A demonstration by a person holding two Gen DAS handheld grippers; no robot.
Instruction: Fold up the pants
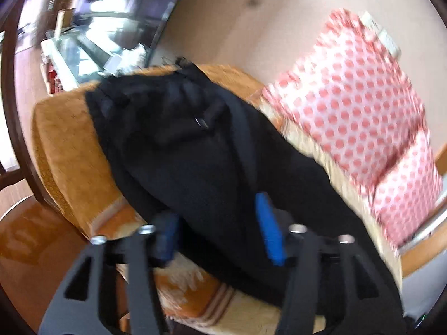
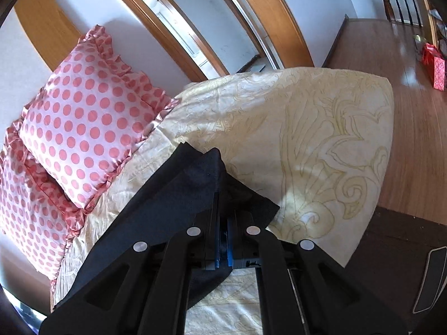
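Observation:
Black pants (image 1: 195,150) lie stretched across the bed in the left wrist view, waistband at the far end. My left gripper (image 1: 218,217) is open, its blue pads (image 1: 268,223) on either side of the near part of the pants. My right gripper (image 2: 222,240) is shut on the hem end of the black pants (image 2: 195,184), which drapes over its fingers and hides the tips. The cloth trails down to the left over the bedspread.
The bed has an orange and cream patterned bedspread (image 2: 307,128). Two pink polka-dot pillows (image 2: 81,128) lie at the head of the bed, also in the left wrist view (image 1: 357,106). Wooden floor (image 2: 405,111) lies beyond the bed's edge.

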